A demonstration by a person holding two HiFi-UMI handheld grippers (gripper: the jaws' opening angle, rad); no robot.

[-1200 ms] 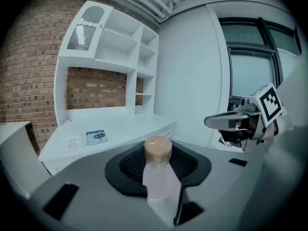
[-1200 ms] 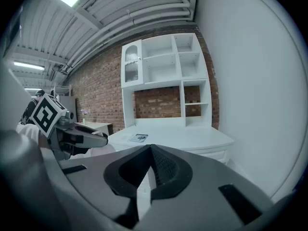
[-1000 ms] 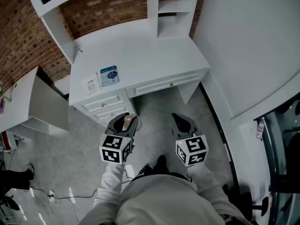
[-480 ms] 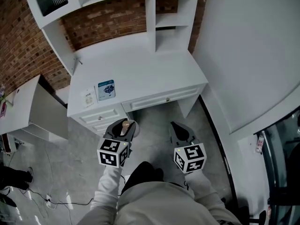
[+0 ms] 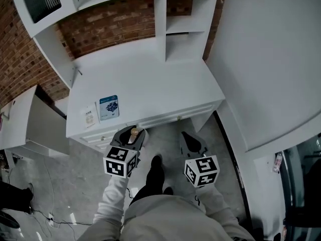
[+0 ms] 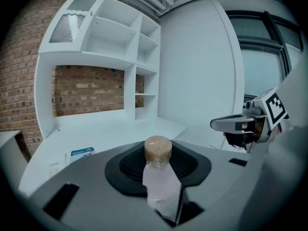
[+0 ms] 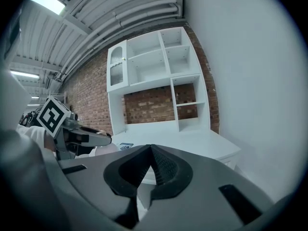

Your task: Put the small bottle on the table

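Observation:
A small clear bottle (image 6: 161, 182) with a round tan cap stands upright between the pads of my left gripper (image 6: 159, 154), which is shut on it. In the head view the bottle's cap (image 5: 134, 131) shows inside the left gripper (image 5: 129, 135), just at the front edge of the white table (image 5: 150, 82). My right gripper (image 5: 191, 140) hangs beside it over the floor, below the table's front. In its own view the right gripper (image 7: 151, 150) has its pads meeting at the tips with nothing between them.
A blue booklet (image 5: 109, 107) and a white leaflet (image 5: 89, 116) lie on the table's left part. A white shelf unit (image 5: 175, 24) rises at the back against a brick wall. Drawers (image 5: 165, 119) front the table. A white wall (image 5: 266, 59) stands to the right.
Both grippers have moved forward together to the table's front edge, and the table now sits closer in the head view. The bottle stays in the left gripper.

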